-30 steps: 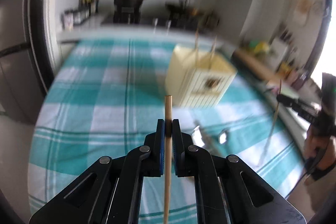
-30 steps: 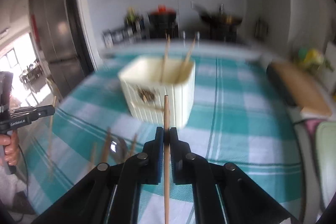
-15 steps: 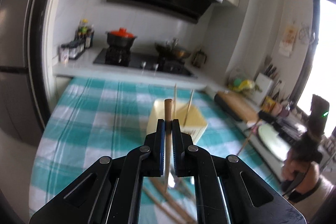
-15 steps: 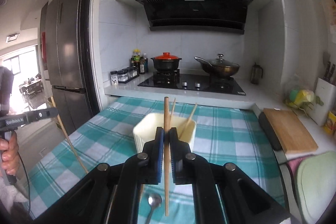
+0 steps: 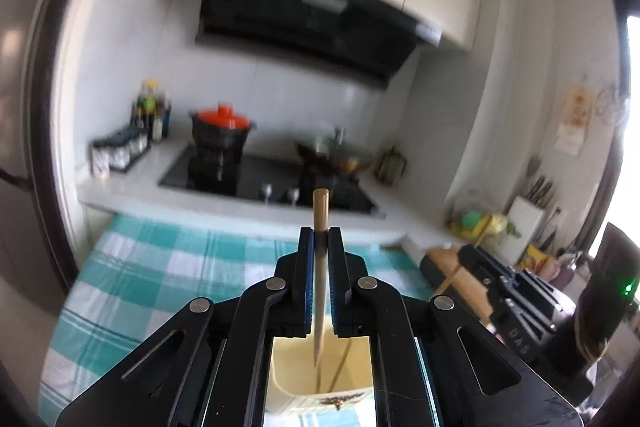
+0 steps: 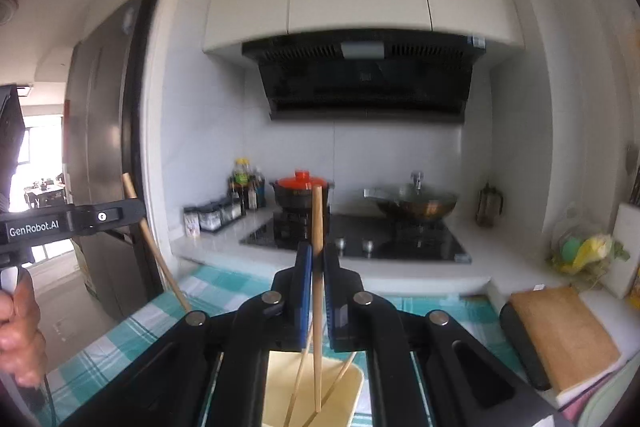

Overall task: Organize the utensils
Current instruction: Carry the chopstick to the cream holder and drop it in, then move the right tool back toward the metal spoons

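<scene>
Both grippers have risen over the holder (image 6: 316, 391): left gripper (image 5: 320, 283) and right gripper (image 6: 314, 297) each clamp a chopstick (image 5: 320, 267) upright, tips inside. Next: lower, then release.

matt wood chopstick (image 5: 320, 267); glossy plastic holder (image 6: 352, 383).

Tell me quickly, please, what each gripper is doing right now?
Left gripper: closed on a wooden chopstick, upright above the cream utensil holder.
Right gripper: closed on another wooden chopstick, also over the holder.
</scene>
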Action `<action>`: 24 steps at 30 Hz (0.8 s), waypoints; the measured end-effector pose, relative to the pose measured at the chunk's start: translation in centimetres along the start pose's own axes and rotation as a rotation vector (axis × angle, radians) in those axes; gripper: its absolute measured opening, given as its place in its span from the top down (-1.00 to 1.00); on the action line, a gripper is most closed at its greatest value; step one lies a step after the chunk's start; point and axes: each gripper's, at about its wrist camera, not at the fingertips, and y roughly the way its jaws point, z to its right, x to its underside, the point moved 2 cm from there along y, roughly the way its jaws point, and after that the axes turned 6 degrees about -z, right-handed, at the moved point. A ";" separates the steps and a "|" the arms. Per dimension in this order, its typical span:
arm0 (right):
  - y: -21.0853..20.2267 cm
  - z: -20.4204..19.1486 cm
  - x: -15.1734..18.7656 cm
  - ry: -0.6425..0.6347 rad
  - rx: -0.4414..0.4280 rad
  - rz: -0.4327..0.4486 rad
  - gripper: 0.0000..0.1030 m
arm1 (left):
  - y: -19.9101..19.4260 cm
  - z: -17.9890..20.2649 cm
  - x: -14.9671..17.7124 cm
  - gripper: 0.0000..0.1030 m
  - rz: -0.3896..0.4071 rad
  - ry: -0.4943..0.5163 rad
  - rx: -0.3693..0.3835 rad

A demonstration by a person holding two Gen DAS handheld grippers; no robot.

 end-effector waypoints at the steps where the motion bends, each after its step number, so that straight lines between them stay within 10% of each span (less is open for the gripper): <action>1: 1.4 0.4 0.5 0.017 -0.011 -0.046 0.88 | 1.2 -0.1 0.3 0.91 -0.035 -0.002 -0.002; 9: 9.3 2.0 5.3 0.098 -0.058 -0.420 0.88 | 9.6 0.1 3.5 0.91 -0.339 0.049 -0.026; 15: 11.0 1.8 7.2 0.122 -0.067 -0.501 0.81 | 12.3 0.5 5.7 0.89 -0.474 0.045 -0.025; 19: 9.6 2.2 6.9 0.163 -0.086 -0.476 0.14 | 11.5 0.3 6.1 0.01 -0.484 0.018 -0.025; 24: 5.6 2.2 6.1 0.140 -0.078 -0.452 0.14 | 7.7 0.5 7.3 -0.31 -0.494 0.084 -0.019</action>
